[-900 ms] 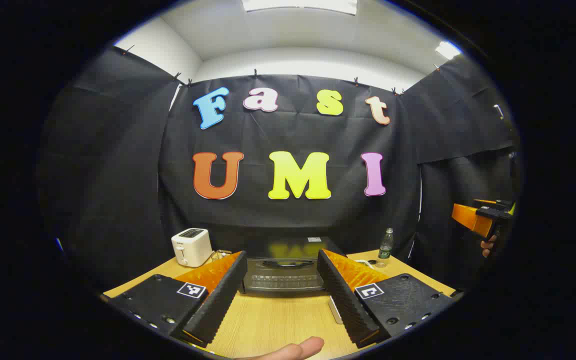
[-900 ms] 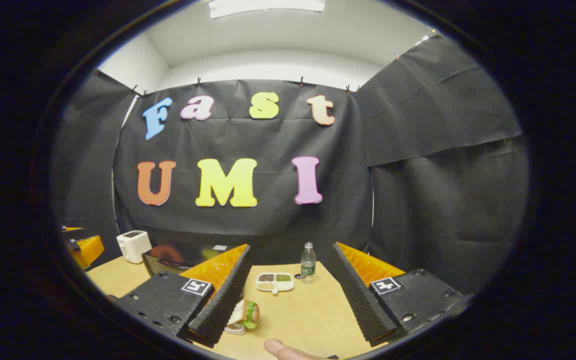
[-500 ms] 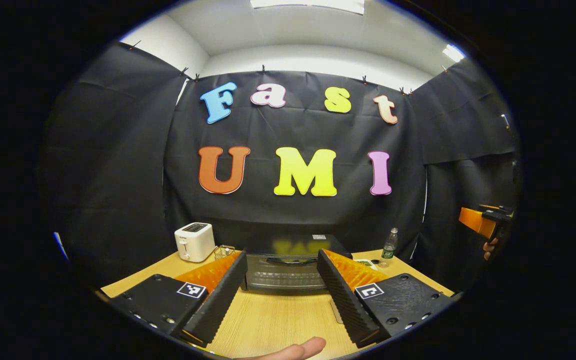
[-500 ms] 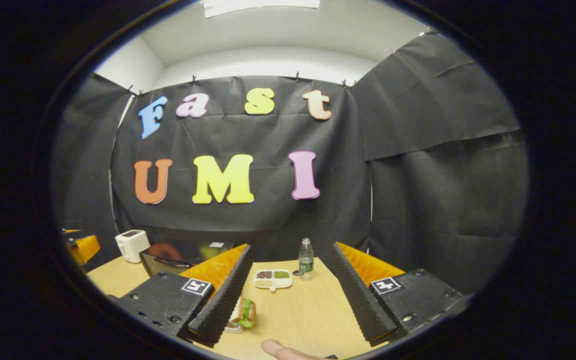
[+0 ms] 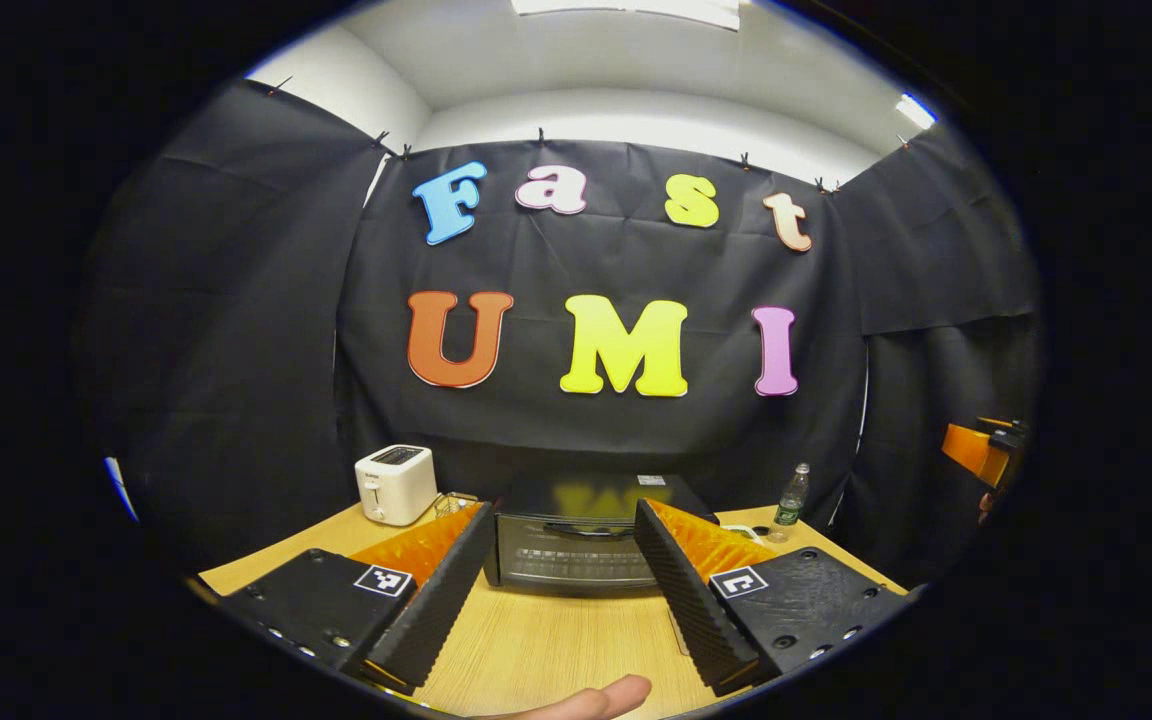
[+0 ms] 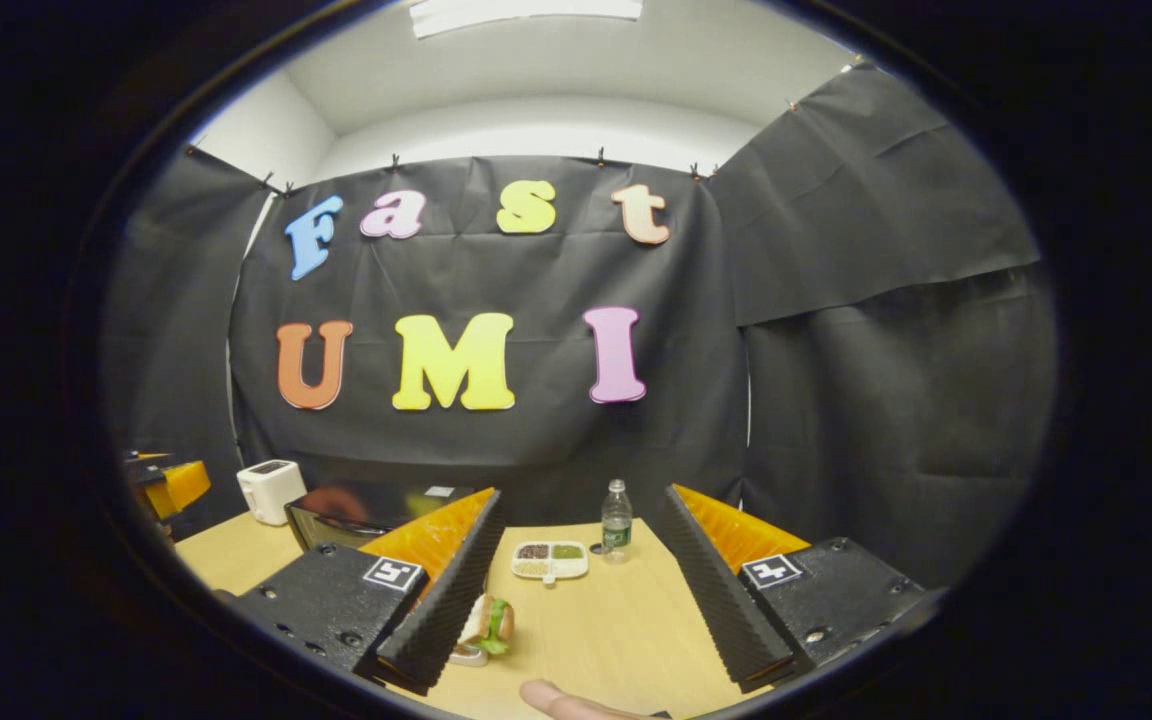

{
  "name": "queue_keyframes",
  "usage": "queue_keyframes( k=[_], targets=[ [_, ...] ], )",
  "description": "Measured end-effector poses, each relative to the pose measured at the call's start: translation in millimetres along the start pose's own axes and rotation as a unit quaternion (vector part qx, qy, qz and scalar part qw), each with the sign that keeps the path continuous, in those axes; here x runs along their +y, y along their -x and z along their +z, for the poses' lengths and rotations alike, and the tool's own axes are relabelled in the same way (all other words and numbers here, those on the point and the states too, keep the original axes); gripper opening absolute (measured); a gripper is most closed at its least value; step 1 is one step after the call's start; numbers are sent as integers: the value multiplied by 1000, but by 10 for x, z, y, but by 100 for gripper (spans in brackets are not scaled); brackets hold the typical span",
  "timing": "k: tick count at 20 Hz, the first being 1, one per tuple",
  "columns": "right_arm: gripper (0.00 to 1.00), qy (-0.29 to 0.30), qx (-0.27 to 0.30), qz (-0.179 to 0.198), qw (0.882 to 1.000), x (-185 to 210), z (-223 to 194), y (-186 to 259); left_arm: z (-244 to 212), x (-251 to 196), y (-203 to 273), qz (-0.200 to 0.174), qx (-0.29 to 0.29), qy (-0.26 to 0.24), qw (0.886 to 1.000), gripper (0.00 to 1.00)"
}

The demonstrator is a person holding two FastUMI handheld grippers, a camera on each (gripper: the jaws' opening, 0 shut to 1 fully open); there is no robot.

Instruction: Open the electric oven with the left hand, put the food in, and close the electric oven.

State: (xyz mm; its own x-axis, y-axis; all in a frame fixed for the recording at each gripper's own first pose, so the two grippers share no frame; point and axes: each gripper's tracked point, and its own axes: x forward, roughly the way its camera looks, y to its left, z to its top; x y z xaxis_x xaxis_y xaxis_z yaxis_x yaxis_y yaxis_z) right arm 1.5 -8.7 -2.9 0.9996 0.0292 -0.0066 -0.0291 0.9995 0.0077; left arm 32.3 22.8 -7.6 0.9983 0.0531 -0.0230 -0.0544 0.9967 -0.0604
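Note:
A black electric oven (image 5: 576, 540) stands on the wooden table (image 5: 546, 650) with its door shut and a curved handle along the top. My left gripper (image 5: 556, 620) is open in front of it, still short of the door, with nothing between its fingers. In the right gripper view the oven (image 6: 356, 512) shows at the left, partly behind a finger. A sandwich with green lettuce (image 6: 489, 625) lies on a small plate on the table, close to the left finger of my open right gripper (image 6: 576, 625). At the far right of the left gripper view, the right gripper (image 5: 981, 450) hangs held in a hand.
A white toaster (image 5: 396, 484) stands left of the oven. A plastic water bottle (image 6: 616, 521) and a white divided dish (image 6: 549, 561) sit at the table's far side. A fingertip (image 5: 596, 697) shows at the bottom edge. Black cloth walls surround the table.
The left gripper view has swung slightly left, so the oven, toaster and bottle sit further right. The right gripper has barely moved. Both stay open.

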Motion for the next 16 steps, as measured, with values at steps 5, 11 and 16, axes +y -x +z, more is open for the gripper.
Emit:
queue_keyframes(
  k=[5,11,16],
  targets=[
    [97,-3,-1,3,1000,-51,-49,-39,-285,-171,-613,-57,50,36,996,93],
    [97,-6,7,-3,1000,-204,-178,-88,-595,-153,-1371,-37,91,20,995,93],
    [97,-9,-5,-25,1000,-419,-167,-75,-979,-272,-1929,-42,138,-14,989,93]
  ],
)
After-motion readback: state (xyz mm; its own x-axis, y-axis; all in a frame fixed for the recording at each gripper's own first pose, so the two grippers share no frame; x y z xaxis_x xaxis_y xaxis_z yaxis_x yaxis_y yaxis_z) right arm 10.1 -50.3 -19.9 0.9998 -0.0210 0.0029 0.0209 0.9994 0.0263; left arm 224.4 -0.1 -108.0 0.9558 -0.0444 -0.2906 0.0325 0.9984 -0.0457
